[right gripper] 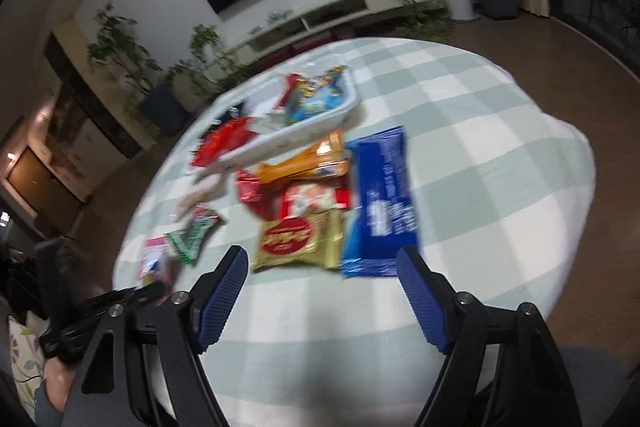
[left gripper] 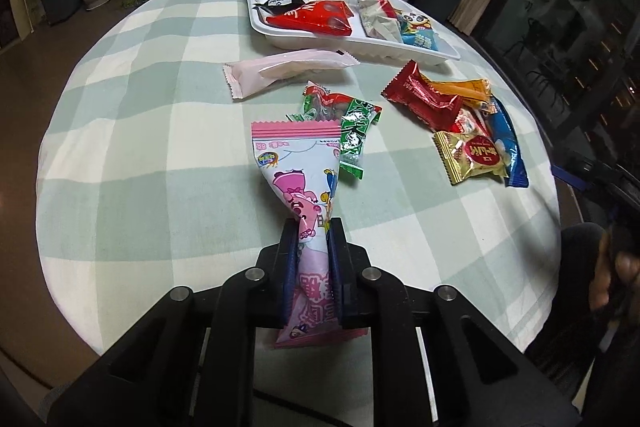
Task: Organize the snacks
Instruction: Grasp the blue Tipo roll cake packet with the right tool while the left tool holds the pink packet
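Left gripper [left gripper: 313, 227] pinches pink packet [left gripper: 298, 167]; right gripper [right gripper: 322, 259] agape

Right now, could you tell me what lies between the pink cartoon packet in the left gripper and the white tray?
In the left wrist view, the green-and-red packets and a pale pink wrapper lie between them.

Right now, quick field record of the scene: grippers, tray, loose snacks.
left gripper: shut on pink cartoon packet, lifted above cloth
right gripper: open, empty, facing gold packet and blue packet
tray: white, holds several packets, including a red one
loose on tablecloth: pale pink bar, green packets, red/orange pile
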The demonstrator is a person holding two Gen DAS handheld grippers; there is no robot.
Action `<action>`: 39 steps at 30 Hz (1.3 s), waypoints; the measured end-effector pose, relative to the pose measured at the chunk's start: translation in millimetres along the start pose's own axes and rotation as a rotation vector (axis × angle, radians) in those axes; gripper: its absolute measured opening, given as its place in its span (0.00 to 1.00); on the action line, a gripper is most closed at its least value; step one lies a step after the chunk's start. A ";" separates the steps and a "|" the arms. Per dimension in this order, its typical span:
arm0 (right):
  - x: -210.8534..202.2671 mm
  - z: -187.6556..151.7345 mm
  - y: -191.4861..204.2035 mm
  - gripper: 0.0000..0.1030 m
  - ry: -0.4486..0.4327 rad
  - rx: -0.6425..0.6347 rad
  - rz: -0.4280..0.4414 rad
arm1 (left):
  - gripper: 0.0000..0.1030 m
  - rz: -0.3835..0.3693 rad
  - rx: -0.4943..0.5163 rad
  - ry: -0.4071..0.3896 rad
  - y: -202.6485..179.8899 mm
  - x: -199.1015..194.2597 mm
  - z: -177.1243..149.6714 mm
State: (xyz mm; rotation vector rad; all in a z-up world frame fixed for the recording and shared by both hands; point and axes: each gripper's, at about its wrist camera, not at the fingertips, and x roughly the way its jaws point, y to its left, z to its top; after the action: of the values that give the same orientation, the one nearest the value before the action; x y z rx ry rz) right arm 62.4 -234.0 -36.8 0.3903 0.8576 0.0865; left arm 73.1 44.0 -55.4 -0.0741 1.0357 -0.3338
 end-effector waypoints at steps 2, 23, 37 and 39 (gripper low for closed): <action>15.2 12.3 -4.2 0.75 0.084 -0.016 -0.035 | 0.12 -0.008 0.001 0.003 -0.7 0.0 -1.5; 91.3 45.8 -10.3 0.45 0.216 -0.238 -0.271 | 0.12 -0.038 -0.003 0.008 1.9 4.9 -5.0; 80.7 42.7 -5.8 0.26 0.185 -0.235 -0.250 | 0.12 -0.062 -0.019 -0.007 5.1 0.8 -7.5; 73.9 44.6 -8.0 0.26 0.158 -0.206 -0.238 | 0.12 -0.064 -0.026 -0.011 7.6 -1.1 -8.1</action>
State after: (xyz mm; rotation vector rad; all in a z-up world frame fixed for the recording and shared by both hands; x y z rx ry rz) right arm 143.7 -237.8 -66.7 0.0876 1.0348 -0.0153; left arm 67.5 52.2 -60.2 -0.1328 1.0288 -0.3777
